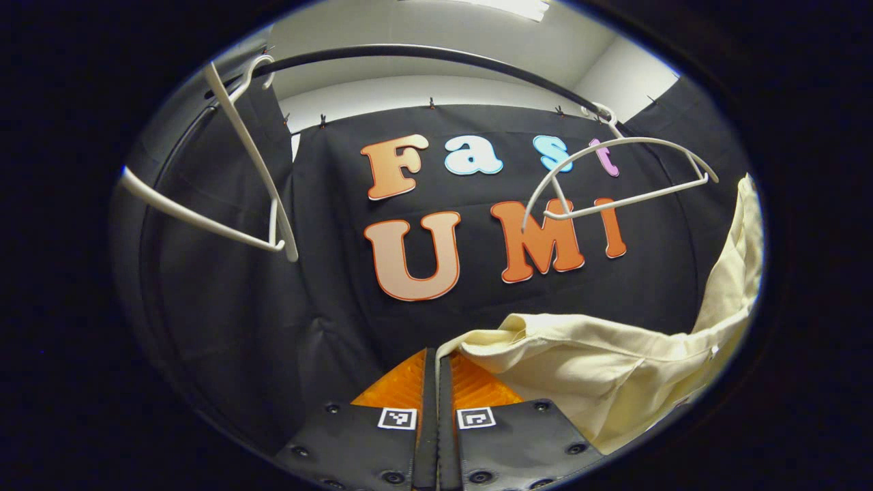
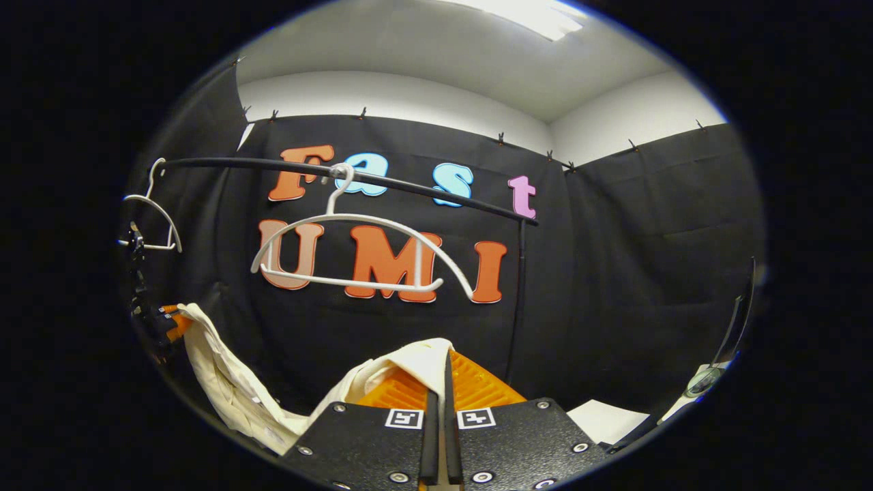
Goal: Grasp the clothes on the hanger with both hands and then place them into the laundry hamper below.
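Right gripper view shows your left claw (image 2: 170,324) far off, both claws clamped on the cream cotton shirt (image 1: 614,361); your right claw (image 2: 440,372) grips its other end.

I see light coming from a ceiling panel (image 2: 539,17) at the top of both views; it blows out to plain white glare. The white wall (image 2: 382,92) under it reads evenly bright, while the black cloth (image 2: 614,273) soaks up light and stays dim, with faint folds. The cream garment (image 1: 614,368) is well lit and sharp. Fisheye bending curves the rail (image 1: 423,54) and stretches the 2 hangers near the rims, where I see slight softness.
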Demonstrator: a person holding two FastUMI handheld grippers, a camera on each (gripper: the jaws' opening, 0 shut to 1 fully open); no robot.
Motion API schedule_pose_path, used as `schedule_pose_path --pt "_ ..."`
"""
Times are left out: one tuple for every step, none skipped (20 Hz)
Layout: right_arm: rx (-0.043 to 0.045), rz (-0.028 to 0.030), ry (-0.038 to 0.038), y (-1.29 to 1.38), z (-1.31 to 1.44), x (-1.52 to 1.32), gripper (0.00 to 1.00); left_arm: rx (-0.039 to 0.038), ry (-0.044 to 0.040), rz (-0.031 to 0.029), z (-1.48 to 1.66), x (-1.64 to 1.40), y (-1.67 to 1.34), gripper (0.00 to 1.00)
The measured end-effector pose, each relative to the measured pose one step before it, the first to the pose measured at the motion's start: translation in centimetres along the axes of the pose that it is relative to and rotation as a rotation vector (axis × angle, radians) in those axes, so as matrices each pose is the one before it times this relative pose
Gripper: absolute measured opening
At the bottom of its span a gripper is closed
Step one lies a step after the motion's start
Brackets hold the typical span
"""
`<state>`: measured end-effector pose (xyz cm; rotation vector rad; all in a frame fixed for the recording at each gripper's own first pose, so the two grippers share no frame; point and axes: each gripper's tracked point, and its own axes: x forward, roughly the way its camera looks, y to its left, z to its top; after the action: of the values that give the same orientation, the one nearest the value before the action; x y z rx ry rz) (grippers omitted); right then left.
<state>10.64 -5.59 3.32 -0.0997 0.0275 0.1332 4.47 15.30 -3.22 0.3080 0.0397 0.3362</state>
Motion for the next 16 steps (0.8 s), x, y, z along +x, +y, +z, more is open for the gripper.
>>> schedule_pose_path --pt "0.00197 0.02041 -0.00009 1.133 -0.172 -0.486 0.04 -0.02591 0.01302 -0.02826 -0.266 -0.91 -0.907 0.08" --pt "0.00432 0.02016 0.00119 1.132 -0.224 -0.401 0.04 -0.01552 0.00961 -0.02505 -0.102 -0.872 -0.825 0.08" --pt "0.00463 0.01991 0.00331 1.138 -0.311 -0.236 0.04 -0.0071 0.00696 -0.02041 -0.065 -0.624 -0.458 0.08" --pt "0.00509 0.01856 0.0063 1.136 -0.451 -0.409 0.04 -0.00582 0.00671 -0.01808 -0.026 -0.537 -0.495 0.08" --pt "0.00518 0.01981 0.00997 1.062 -0.481 -0.075 0.04 -0.00941 0.00856 -0.01911 -0.201 -0.423 -0.644 0.08" --pt "0.00863 0.0222 0.01212 1.251 -0.592 0.165 0.04 -0.01208 0.00861 -0.01912 -0.158 -0.37 -0.604 0.08" --pt "0.01144 0.02171 0.01369 1.25 -0.639 0.046 0.04 -0.01912 0.00908 -0.0148 -0.37 -0.415 -0.612 0.08" --pt "0.01267 0.0214 0.01112 1.152 -0.576 0.059 0.04 -0.02089 0.00679 -0.01351 -0.129 -0.362 -0.648 0.08" --pt "0.01106 0.01891 0.00893 0.906 -0.548 0.017 0.04 -0.01832 0.01042 -0.01109 -0.351 -0.306 -0.463 0.08" --pt "0.00354 0.0144 0.01288 0.939 -0.777 0.009 0.05 -0.01893 0.01242 -0.01739 -0.375 -0.238 -0.57 0.09" --pt "-0.00338 0.00967 0.0198 0.774 -0.876 0.041 0.05 -0.01771 0.01226 -0.02286 -0.606 -0.145 -0.758 0.1" --pt "-0.0003 0.0114 0.02524 0.788 -1.137 0.302 0.05 -0.01289 0.01196 -0.02118 -0.615 -0.203 -0.696 0.12" --pt "0.00901 0.01602 0.02804 1.068 -1.249 0.198 0.05 -0.01181 0.01589 -0.02477 -0.679 -0.254 -0.873 0.12" --pt "0.01242 0.02017 0.03218 1.157 -1.51 0.362 0.05 -0.01531 0.02073 -0.02715 -0.868 -0.206 -0.811 0.1" --pt "0.00846 0.01418 0.03868 0.841 -1.499 0.32 0.05 -0.01525 0.02606 -0.02767 -0.813 0.041 -1.041 0.1" --pt "0.00755 0.00931 0.03938 0.741 -1.655 0.371 0.05 -0.01332 0.03098 -0.02678 -0.976 0.049 -0.893 0.1"
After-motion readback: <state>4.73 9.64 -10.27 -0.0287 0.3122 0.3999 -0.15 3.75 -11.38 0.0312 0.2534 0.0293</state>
